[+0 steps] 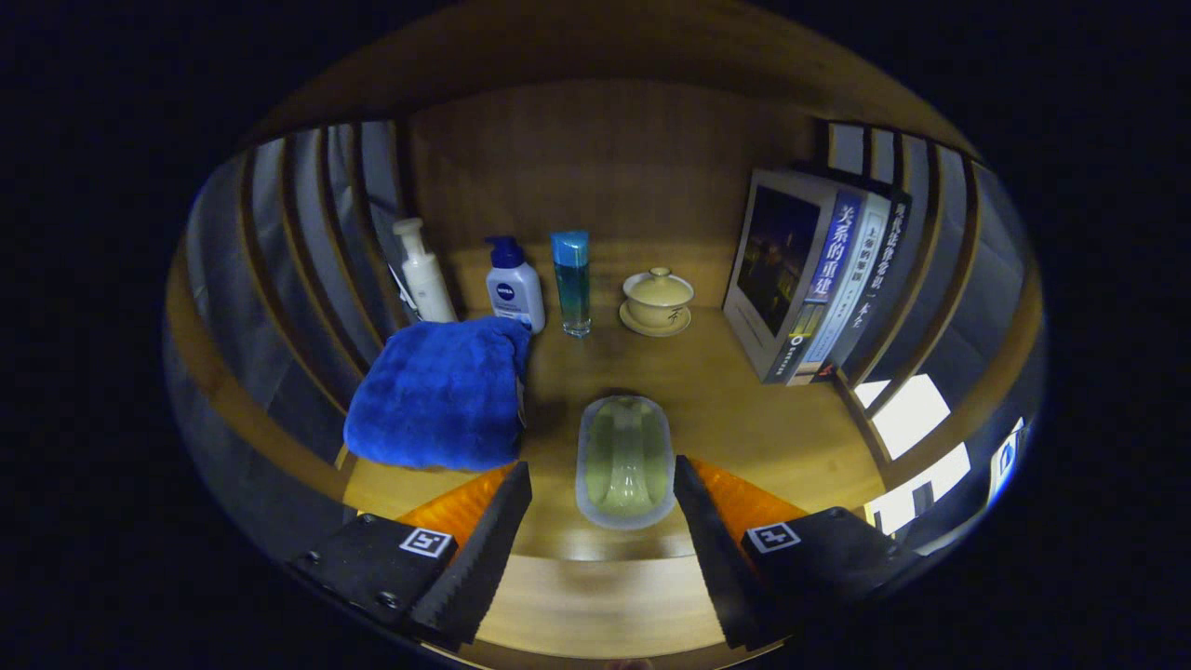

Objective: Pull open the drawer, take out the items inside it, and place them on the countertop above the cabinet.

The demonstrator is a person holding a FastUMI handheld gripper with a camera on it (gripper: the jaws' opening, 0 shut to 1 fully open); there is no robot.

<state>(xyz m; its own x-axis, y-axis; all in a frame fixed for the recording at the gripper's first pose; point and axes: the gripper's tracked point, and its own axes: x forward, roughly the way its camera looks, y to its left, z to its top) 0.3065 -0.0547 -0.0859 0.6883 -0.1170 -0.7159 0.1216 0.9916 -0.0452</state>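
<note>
My gripper [600,549] stands open over the wooden countertop [744,419]. A pale green oval case [625,462] with a translucent rim lies flat on the countertop, between and just ahead of my two black toothed fingers [484,549]. Neither finger touches the case; there is a gap on each side. A folded blue towel [437,391] lies to the left of the case, just beyond the left finger.
Along the back wall stand a white pump bottle [424,272], a white bottle with a blue cap [514,285], a clear blue bottle [571,282] and a lidded cream cup on a saucer [657,301]. Leaning books [811,279] fill the right. Slatted side walls close both sides.
</note>
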